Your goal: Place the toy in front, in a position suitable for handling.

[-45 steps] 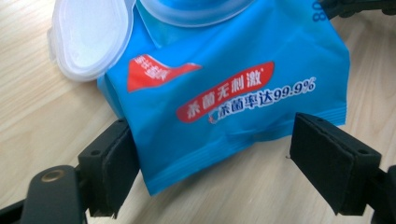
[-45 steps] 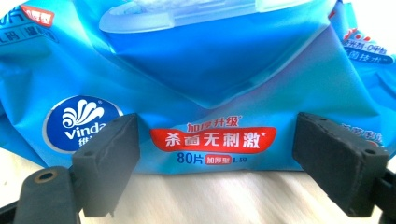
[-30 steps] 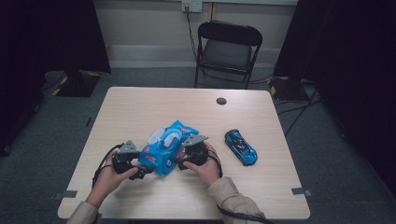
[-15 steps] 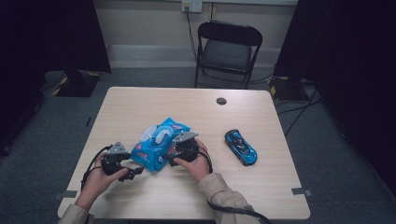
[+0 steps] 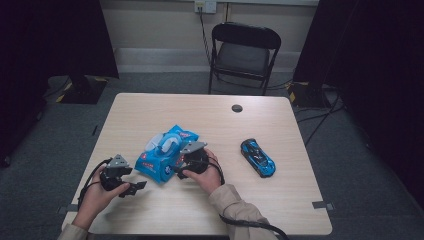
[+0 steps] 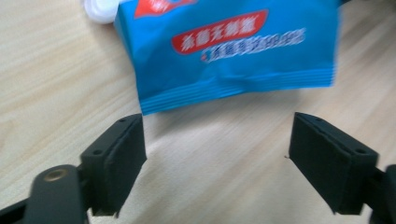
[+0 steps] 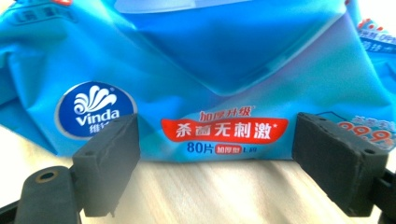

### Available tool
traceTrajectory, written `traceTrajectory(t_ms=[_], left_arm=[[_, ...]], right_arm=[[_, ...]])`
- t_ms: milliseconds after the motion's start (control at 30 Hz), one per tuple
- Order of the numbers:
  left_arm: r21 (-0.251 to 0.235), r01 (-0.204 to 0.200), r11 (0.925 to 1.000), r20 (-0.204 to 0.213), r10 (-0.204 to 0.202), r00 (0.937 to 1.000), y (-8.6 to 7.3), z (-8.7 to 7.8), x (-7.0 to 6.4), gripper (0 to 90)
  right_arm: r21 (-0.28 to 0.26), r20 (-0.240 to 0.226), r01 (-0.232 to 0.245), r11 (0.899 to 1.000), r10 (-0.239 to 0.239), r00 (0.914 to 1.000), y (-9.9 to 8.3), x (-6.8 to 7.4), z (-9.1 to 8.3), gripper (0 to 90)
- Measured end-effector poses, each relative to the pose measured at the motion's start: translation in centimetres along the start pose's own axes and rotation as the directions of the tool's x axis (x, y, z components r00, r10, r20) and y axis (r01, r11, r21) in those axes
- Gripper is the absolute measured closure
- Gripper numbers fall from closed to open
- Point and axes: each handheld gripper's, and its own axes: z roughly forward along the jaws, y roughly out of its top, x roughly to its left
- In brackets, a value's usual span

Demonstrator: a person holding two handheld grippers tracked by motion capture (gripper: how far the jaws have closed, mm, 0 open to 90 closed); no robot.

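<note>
Wet wipes in a soft blue plastic pack lie flat near the middle of the pale wooden tabletop, between the two hands. A white flip lid sits on the pack's upper face; whether it is latched cannot be told, and the wipes themselves are hidden inside. The right hand-held gripper is at the pack's near right edge, its jaws spread wide with the printed face just ahead of them, gripping nothing. The left hand-held gripper rests just beside the pack's near left corner, jaws likewise apart and empty above bare wood. Flanking the pack this way probably readies a two-sided hold, one side steadying while the other works. A blue toy car stands well apart to the right.
</note>
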Motion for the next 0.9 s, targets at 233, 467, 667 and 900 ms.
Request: traceTrajectory(t_ms=[233,467,667,900], left_arm=[[-0.098,-0.009,0.9952,0.029,0.012,0.9995,1.5,-1.0,-2.0,18.8],[-0.092,-0.006,0.9957,0.032,0.009,0.9995,2.9,0.6,-4.1,15.6],[-0.146,0.014,0.9891,-0.024,-0.017,0.9996,4.2,1.9,-4.1,15.9],[-0.145,0.015,0.9893,-0.031,-0.020,0.9993,5.2,3.4,-4.0,15.5]], right_arm=[[0.008,-0.014,0.026,1.000,-0.026,0.9996,-0.9,-0.5,-2.5,14.3],[-0.008,-0.013,0.005,1.000,-0.005,0.9999,-1.7,-1.2,-4.9,14.3],[-0.015,-0.020,-0.004,1.000,0.004,0.9998,-2.5,-1.1,-6.0,14.3],[-0.023,-0.012,-0.011,1.000,0.010,0.9999,-3.1,-1.8,-7.3,14.3]])
